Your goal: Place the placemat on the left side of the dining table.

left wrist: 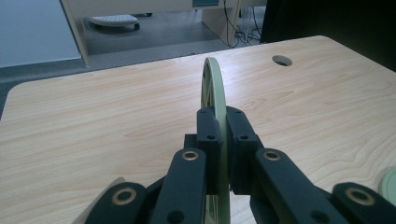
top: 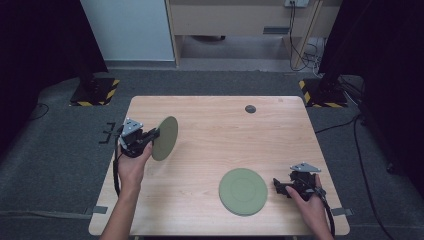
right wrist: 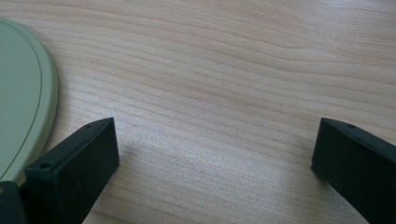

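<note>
Left gripper [left wrist: 223, 140], jaws clamped on the rim of a green plate [left wrist: 212, 88], holds it on edge above the wooden table [top: 210, 125], probably for carrying to the flat plate [top: 243, 191] near the front edge. Right gripper [top: 278, 186], jaws wide apart and empty, rests just beside that flat plate, apparently ready to steady it.

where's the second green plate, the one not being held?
High view: the loose green plate lies flat at the table's near right, just left of the open right hand-held gripper.
</note>
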`<state>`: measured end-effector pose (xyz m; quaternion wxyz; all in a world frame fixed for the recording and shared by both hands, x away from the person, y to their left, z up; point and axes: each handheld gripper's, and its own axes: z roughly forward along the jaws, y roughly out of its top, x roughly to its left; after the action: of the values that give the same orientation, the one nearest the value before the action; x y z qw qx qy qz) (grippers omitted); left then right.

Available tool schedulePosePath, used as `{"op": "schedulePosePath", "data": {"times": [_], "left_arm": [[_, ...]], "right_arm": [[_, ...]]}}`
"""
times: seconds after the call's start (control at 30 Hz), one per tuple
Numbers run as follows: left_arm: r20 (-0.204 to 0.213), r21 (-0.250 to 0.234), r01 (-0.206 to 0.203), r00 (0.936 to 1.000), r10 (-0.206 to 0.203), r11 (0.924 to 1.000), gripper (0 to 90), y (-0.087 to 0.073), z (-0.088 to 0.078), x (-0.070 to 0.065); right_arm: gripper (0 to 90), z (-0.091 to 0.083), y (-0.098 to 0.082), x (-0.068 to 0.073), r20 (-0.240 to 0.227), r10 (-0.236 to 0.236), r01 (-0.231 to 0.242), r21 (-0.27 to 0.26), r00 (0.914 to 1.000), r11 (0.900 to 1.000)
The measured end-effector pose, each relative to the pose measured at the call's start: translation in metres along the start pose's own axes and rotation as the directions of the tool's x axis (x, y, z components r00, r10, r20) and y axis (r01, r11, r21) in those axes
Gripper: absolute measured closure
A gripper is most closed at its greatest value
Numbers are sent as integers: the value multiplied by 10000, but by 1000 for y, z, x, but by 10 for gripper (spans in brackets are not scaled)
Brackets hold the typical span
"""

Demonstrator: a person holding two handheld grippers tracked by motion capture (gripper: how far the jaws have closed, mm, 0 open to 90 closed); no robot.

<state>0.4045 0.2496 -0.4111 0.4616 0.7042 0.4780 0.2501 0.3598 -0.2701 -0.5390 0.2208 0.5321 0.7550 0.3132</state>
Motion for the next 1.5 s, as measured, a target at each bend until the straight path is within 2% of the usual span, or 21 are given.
{"op": "schedulePosePath", "data": {"times": [0.57,1.5], "left_arm": [[-81,-31,253,9996,-253,9997,856,-9,-3,10],[-389,9,429,9983,-428,9991,856,-20,-11,27]], "right_arm": [[9,0,0,0,2,-1,1,0,10000,10000],[9,0,0,0,-3,5,-5,3,10000,10000]]}}
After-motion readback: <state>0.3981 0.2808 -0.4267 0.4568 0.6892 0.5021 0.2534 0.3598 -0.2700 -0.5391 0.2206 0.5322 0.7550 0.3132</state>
